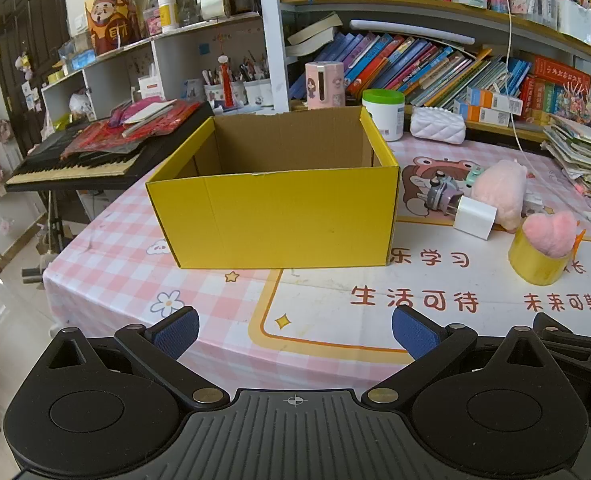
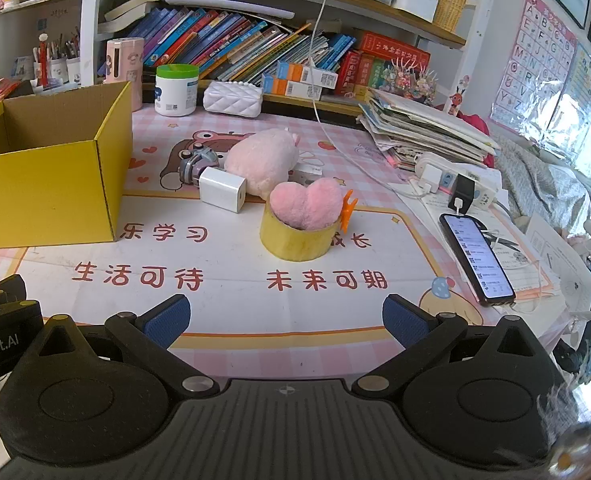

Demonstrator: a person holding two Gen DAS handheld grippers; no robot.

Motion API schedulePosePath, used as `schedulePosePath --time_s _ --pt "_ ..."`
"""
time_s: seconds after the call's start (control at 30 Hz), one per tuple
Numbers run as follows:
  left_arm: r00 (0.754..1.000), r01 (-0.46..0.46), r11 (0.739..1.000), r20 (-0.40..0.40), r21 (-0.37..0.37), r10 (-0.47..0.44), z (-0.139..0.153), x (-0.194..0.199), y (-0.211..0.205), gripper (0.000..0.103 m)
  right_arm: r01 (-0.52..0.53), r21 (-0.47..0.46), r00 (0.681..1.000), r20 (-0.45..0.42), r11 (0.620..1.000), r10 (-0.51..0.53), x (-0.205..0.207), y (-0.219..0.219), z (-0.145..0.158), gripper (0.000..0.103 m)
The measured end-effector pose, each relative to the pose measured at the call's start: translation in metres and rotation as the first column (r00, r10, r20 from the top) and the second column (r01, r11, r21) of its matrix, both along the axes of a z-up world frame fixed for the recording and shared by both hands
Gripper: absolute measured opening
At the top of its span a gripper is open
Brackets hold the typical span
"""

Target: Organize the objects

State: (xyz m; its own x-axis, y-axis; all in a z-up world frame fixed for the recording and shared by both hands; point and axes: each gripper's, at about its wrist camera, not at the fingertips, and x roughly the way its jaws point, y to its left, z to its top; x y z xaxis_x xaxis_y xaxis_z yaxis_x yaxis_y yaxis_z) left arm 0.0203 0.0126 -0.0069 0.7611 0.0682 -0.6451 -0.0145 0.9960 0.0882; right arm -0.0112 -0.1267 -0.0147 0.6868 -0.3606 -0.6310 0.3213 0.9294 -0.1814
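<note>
Claws (image 1: 295, 330) (image 2: 285, 320) spread, yellow box (image 1: 279, 216) open-topped

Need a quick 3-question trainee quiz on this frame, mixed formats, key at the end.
1. True or false: the yellow box already holds the pink heart plush.
2. Multiple choice: the pink heart plush sits in A) the yellow box, B) the yellow tape roll, C) the left claw.
3. Fill in: the white charger cube lies between the yellow box and the pink ____ toy.

Key:
1. False; the visible interior shows only cardboard.
2. B.
3. Plush. Both the left claw and the right claw are open and hold nothing.
</note>
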Motion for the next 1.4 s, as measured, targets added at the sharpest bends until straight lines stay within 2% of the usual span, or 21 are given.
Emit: schedulePosePath --time_s 1.4 --pt "1.0 0.017 1.0 -0.014 -0.021 -0.017 -0.0024 0.0008 0.005 0.103 0.014 -0.012 1.0 -0.008 1.0 -0.014 -0.004 0.0031 -0.0017 0.103"
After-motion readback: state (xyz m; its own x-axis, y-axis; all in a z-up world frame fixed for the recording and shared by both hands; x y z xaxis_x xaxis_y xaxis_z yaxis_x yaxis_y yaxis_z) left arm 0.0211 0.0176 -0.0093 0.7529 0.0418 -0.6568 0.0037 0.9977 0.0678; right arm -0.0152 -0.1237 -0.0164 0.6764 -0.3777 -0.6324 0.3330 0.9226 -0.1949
